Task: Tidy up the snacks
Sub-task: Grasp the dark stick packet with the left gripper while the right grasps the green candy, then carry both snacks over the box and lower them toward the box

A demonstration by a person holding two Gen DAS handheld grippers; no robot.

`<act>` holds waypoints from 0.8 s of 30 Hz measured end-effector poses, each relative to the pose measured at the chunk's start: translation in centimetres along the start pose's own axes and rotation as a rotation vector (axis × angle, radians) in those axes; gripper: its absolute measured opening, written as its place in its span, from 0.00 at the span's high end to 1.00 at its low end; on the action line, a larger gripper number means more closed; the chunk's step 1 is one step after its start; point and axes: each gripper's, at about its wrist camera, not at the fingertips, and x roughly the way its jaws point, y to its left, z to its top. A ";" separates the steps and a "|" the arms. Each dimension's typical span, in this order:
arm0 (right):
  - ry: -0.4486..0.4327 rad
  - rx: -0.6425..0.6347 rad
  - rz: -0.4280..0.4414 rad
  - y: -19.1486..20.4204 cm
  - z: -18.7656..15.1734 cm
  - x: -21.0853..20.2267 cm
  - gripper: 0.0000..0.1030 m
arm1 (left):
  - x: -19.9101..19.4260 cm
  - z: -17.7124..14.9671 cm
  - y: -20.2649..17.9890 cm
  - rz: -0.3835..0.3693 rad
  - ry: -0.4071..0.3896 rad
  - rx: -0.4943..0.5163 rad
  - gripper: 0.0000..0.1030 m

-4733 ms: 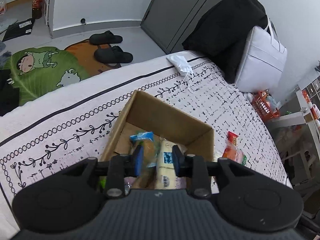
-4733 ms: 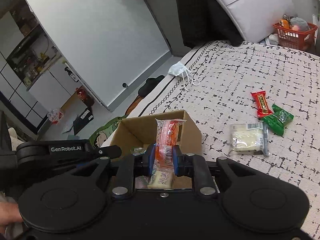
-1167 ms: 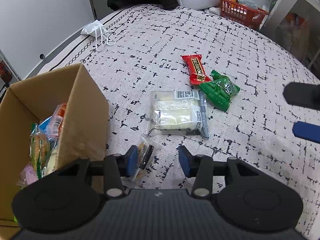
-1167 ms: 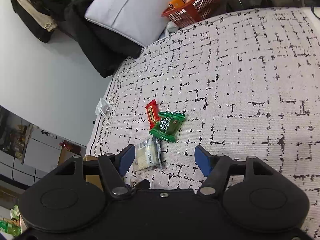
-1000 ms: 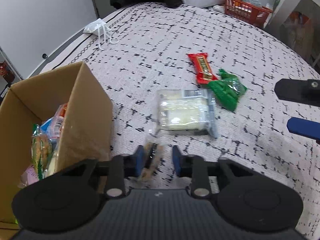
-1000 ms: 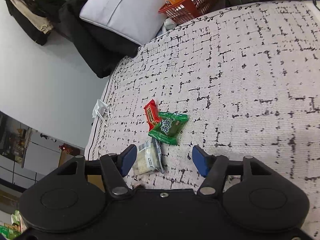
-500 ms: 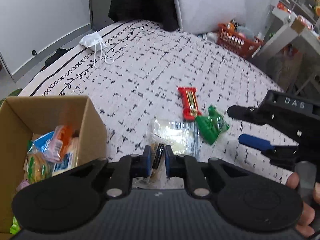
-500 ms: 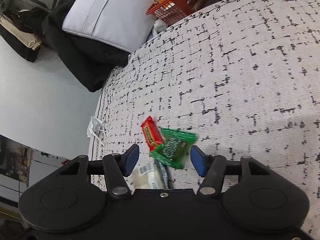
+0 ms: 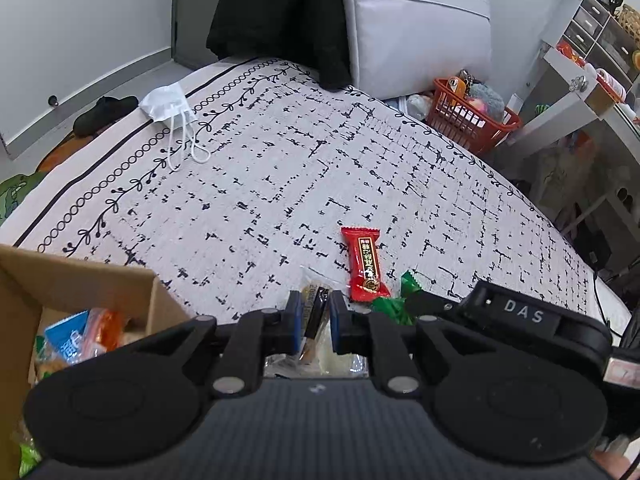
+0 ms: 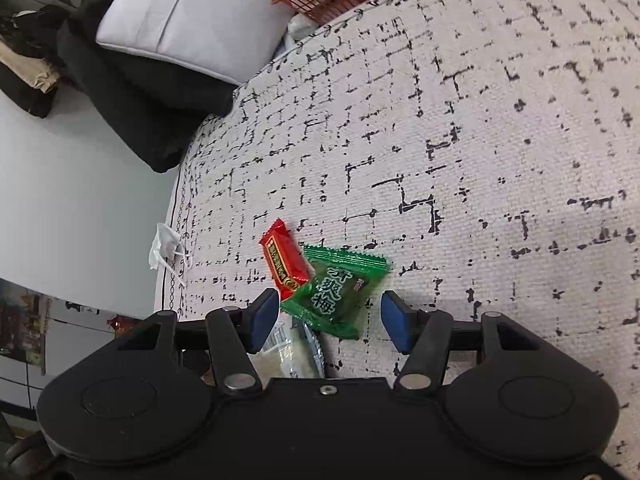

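**Left gripper pinches a small packet; right gripper straddles the green one**

The left gripper [image 9: 313, 320] has its blue pads pressed onto a small clear-wrapped snack [image 9: 314, 312] with a dark stripe, holding it upright above the patterned bedspread [image 9: 280, 168]. To its left stands the open cardboard box [image 9: 92, 284], with blue and orange packets visible inside. Ahead of the fingers a red snack bar [image 9: 363, 264] lies flat on the cover, and the green plum candy packet [image 9: 394, 306] shows only in part behind the right gripper's black body.

The right gripper [image 10: 327, 320] is spread, its pads standing either side of the green plum candy packet [image 10: 338, 290] without pressing on it. The red snack bar [image 10: 285, 258] touches that packet's upper left corner, overlapping it slightly. A clear packet of pale cake [image 10: 288, 354] lies just below, partly hidden by the gripper's frame.

A white face mask [image 9: 168, 102] rests near the bed's far edge. An orange basket [image 9: 472, 120] stands beyond the bed, beside a grey bag [image 9: 420, 24].
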 end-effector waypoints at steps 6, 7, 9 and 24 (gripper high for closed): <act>0.018 -0.010 -0.005 0.3 0.1 0.9 0.70 | 0.5 0.3 0.5 0.006 0.021 -0.009 0.87; 0.020 -0.036 -0.015 0.7 0.1 0.9 0.71 | 0.5 0.4 0.6 0.009 0.021 -0.008 0.87; 0.020 -0.070 -0.019 1.3 0.0 0.8 0.72 | 0.4 0.4 0.7 0.011 0.022 -0.012 0.87; -0.018 -0.212 0.034 6.0 -1.9 -4.6 0.73 | -5.0 0.1 1.8 -0.009 -0.020 -0.045 0.87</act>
